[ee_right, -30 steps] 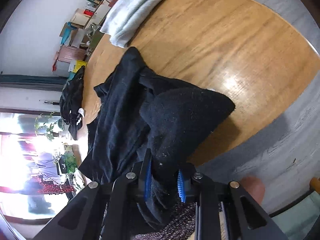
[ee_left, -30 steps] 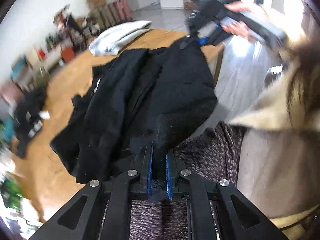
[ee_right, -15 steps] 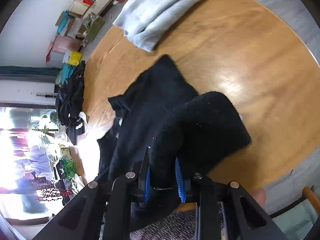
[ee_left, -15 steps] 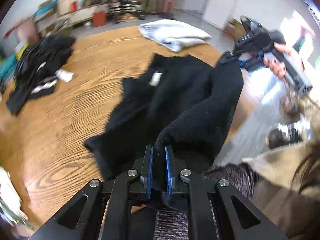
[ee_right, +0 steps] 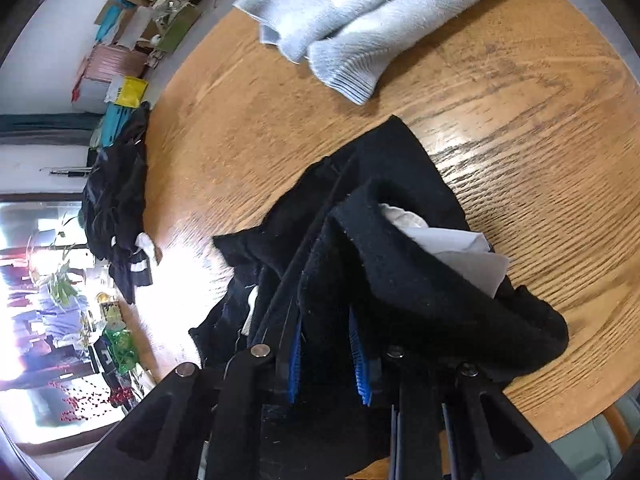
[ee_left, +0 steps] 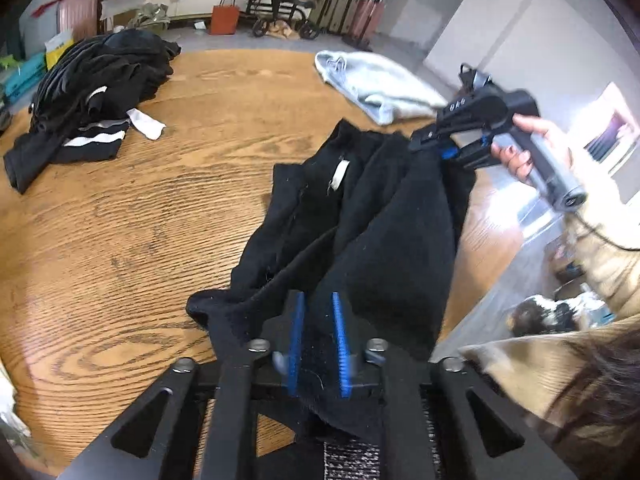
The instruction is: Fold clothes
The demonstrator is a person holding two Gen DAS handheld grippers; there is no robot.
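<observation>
A black fleece garment (ee_left: 384, 220) lies bunched and partly folded, white label showing, near the table edge.

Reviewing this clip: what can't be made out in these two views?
- Black garment: type unclear in both views; bunched, near end hidden behind the left tongs.
- White label: text too small, left view.
- Right tongs: fingertips buried in cloth, right view.
- Dark pile: items indistinguishable.

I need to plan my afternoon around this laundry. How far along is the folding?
Early. Nothing looks folded yet. In hand: the black garment, pinched by the left gripper and the right gripper, partly spread on the wooden table. Left: the pale grey sweater and the black clothes pile, both crumpled.
</observation>
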